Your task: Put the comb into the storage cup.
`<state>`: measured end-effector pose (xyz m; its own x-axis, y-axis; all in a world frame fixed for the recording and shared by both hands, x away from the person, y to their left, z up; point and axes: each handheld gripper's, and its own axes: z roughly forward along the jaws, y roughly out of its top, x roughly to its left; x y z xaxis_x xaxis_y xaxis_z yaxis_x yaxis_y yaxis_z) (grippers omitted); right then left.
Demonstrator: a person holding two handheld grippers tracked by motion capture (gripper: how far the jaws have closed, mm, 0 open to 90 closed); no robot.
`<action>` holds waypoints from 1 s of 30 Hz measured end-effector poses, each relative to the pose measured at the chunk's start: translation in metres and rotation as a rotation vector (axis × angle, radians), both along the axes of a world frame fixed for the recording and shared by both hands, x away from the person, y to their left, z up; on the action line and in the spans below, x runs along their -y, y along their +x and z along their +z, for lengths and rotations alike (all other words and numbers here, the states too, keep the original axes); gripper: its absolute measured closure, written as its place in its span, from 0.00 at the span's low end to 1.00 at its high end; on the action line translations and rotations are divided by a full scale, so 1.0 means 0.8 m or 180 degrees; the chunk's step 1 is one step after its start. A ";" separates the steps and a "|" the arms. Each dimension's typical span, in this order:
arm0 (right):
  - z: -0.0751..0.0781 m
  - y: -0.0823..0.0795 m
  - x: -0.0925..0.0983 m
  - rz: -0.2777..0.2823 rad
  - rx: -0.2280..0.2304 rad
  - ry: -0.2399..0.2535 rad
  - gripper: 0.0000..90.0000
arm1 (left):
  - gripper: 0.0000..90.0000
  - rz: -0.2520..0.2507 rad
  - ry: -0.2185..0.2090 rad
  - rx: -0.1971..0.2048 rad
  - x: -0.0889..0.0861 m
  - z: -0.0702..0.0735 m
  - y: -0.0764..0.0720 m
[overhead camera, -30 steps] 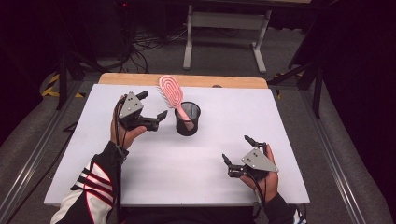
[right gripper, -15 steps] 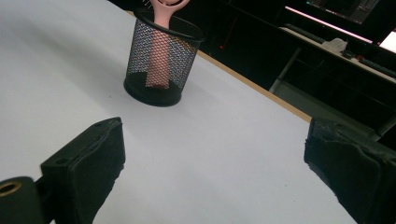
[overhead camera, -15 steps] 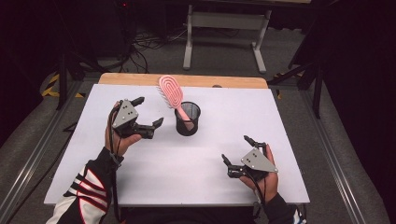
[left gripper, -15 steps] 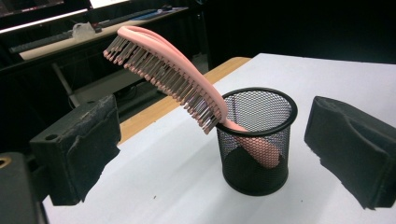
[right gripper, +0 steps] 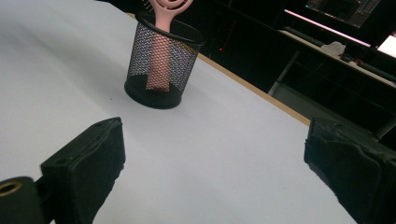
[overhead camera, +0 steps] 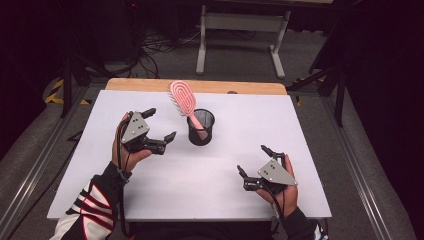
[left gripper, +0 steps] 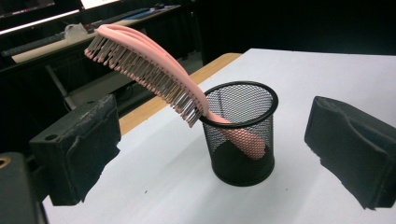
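White table with wooden far edge; dark room behind.

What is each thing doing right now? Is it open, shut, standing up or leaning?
Cup: upright on the table, brush inside.
Brush: handle down in the cup, leaning on the rim, bristle head sticking out.
Left gripper: open, holds nothing, beside the cup.
Right gripper: open, holds nothing, apart from the cup.

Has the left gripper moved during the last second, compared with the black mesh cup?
Yes. The left gripper has drawn back from the mesh cup, toward the person and the table's left side. Its jaws are open and empty.
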<state>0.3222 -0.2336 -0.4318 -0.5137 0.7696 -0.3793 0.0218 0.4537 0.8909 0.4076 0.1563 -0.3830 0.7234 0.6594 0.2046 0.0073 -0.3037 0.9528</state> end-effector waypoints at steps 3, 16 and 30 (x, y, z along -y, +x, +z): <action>0.000 0.000 0.000 -0.0003 0.0004 0.0010 0.07 | 0.05 -0.0017 0.0014 0.0015 0.000 0.000 -0.004; 0.002 -0.002 -0.002 0.0004 0.0019 0.0020 0.07 | 0.05 -0.0145 0.0042 0.0042 -0.001 -0.001 -0.025; 0.002 -0.004 -0.005 0.0021 0.0030 0.0003 0.07 | 0.05 -0.0246 0.0173 0.0110 0.006 -0.006 -0.047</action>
<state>0.3187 -0.2296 -0.4300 -0.5151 0.7666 -0.3835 0.0105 0.4530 0.8914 0.3697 0.1516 -0.3881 0.7636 0.5890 0.2644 -0.0509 -0.3534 0.9341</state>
